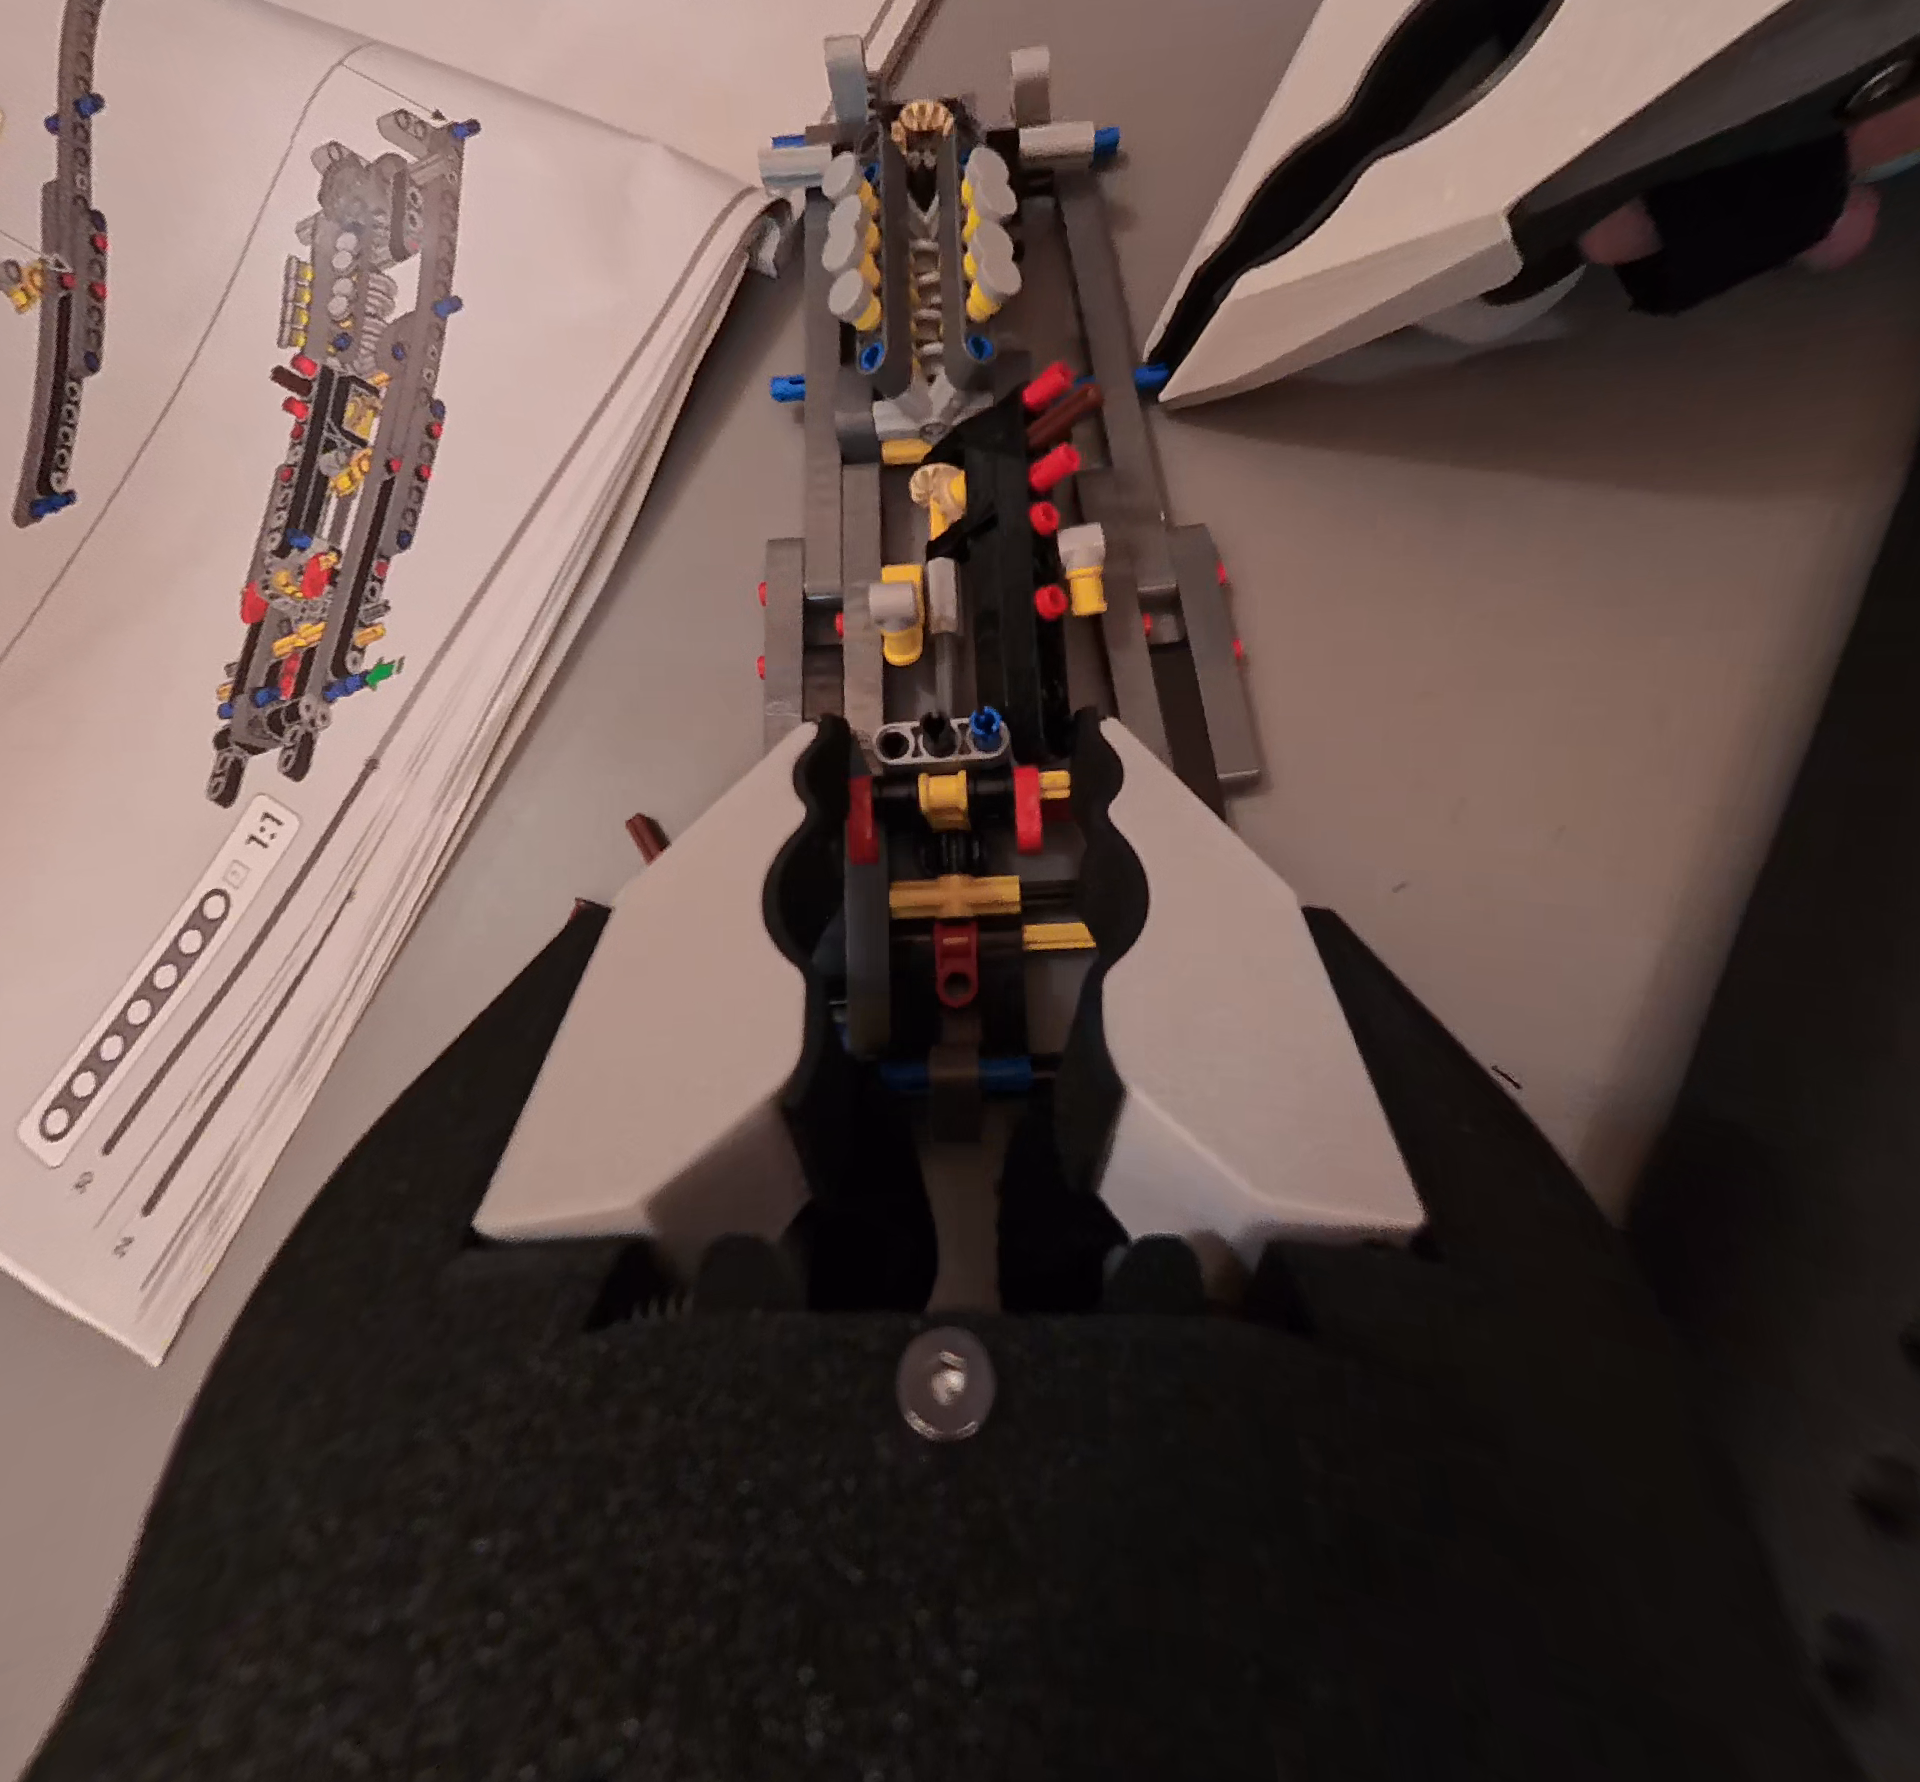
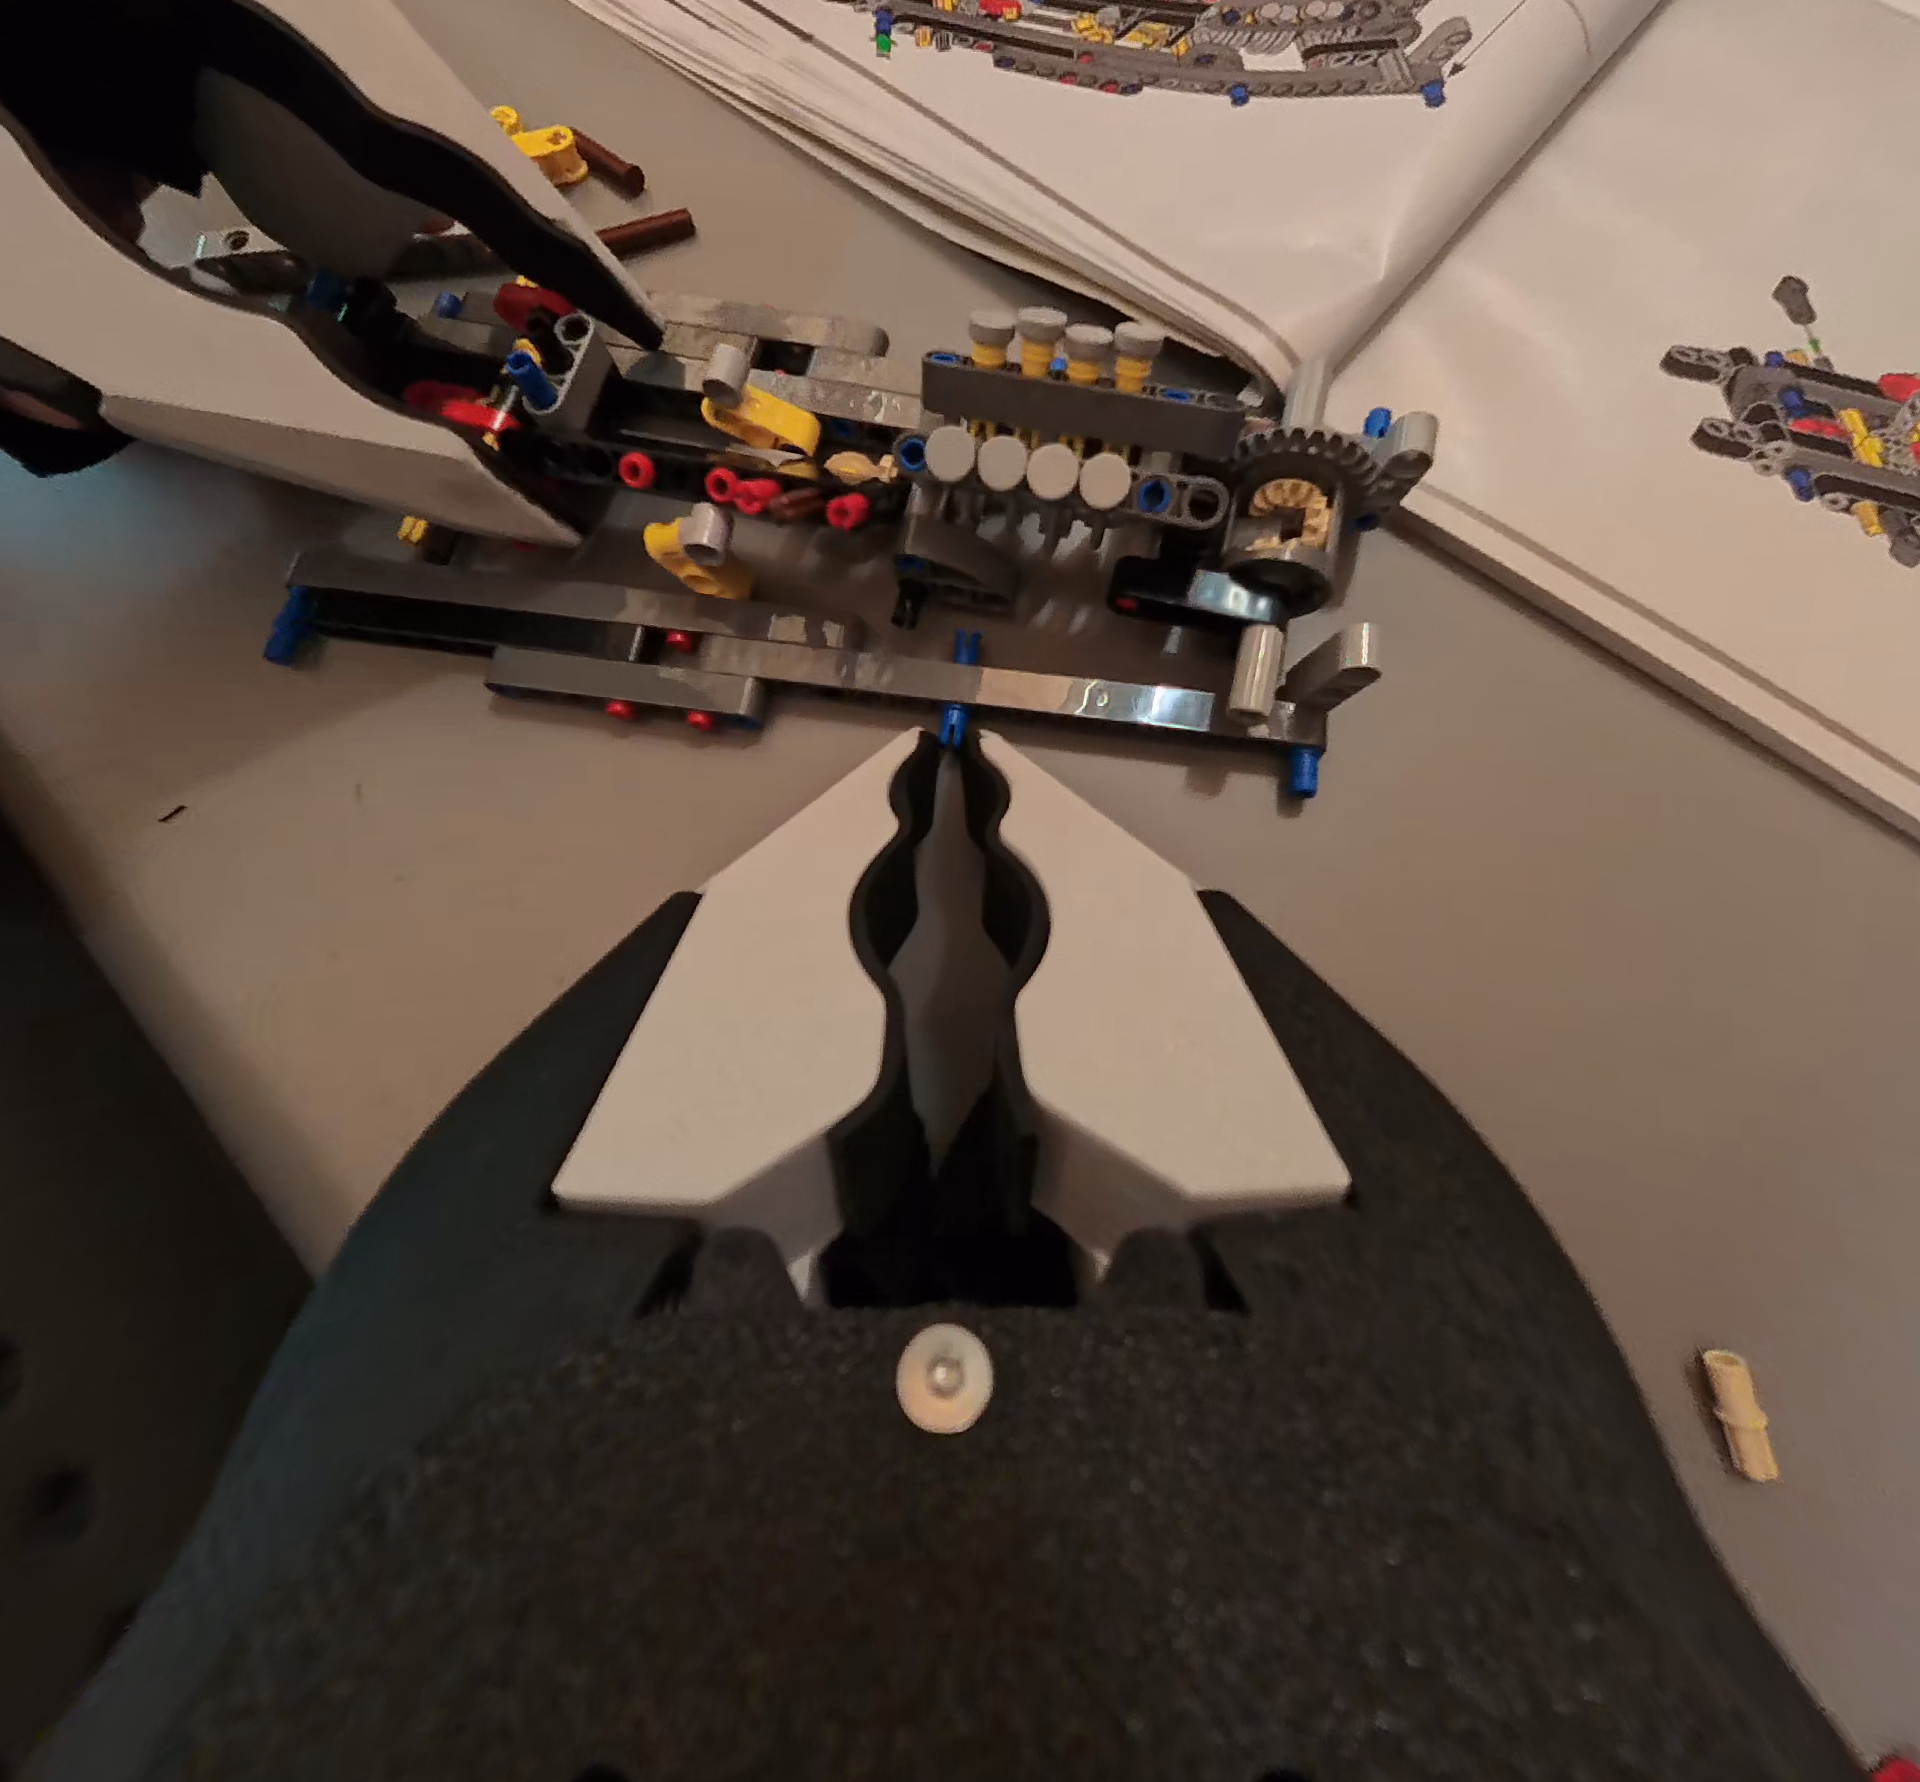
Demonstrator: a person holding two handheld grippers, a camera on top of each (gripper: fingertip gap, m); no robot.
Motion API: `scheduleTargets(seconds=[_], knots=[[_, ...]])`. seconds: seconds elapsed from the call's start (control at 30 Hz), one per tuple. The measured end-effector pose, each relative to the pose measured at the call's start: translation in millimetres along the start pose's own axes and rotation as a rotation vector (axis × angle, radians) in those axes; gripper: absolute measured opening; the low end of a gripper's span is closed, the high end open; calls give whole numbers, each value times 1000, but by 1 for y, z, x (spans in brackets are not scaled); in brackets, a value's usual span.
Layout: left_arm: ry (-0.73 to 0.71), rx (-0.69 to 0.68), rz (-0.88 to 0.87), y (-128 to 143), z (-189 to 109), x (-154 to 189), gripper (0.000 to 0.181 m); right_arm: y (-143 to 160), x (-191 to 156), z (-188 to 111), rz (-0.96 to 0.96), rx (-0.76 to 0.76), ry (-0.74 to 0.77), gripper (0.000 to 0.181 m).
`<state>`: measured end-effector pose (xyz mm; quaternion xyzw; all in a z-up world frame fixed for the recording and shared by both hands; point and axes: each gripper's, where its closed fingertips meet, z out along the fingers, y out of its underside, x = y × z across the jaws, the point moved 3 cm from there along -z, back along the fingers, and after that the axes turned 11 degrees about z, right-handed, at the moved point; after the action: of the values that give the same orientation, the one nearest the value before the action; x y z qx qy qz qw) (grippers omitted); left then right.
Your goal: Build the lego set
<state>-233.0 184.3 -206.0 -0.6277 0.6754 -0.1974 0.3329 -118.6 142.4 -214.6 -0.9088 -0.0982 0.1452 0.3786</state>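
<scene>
Long grey-black lego chassis (image 2: 790, 527) with engine block, mid-frame, part-built | left gripper (image 1: 956, 745) clamps its rear end | right gripper (image 2: 948, 740) pinches small blue pin (image 2: 951, 720) at side beam | loose tan pin (image 2: 1740, 1415) lower right, open instruction booklet (image 2: 1299, 174): many steps left

Hobby or home build desk, exact room cannot be told. Plain grey bench (image 2: 1455, 953) fills both views, dim warm indoor light. Open manual (image 1: 343, 444) with printed build steps lies left of the left gripper (image 1: 956, 745), pages spread flat. Half-built model (image 2: 831, 527) lies just ahead of the right gripper (image 2: 948, 745). Loose parts lie about: brown axles (image 2: 644, 228) beyond the model, a tan pin (image 2: 1740, 1415) to the right gripper's right. No walls, tools or machines in view.
</scene>
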Motion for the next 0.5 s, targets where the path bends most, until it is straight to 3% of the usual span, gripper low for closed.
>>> scheduleTargets(seconds=[0.17,0.3,0.43,0.5], knots=[[-33,-26,9,-1,1,2,41,-7,-1,-12,-9,36,-63,12],[-31,-30,0,-3,1,5,41,-26,30,-26,-30,123,-61,16],[-47,-47,21,-4,2,6,41,-19,58,-16,-15,-34,-20,22],[-46,-47,23,-4,2,7,41,-18,61,-13,-6,-21,-33,24]])
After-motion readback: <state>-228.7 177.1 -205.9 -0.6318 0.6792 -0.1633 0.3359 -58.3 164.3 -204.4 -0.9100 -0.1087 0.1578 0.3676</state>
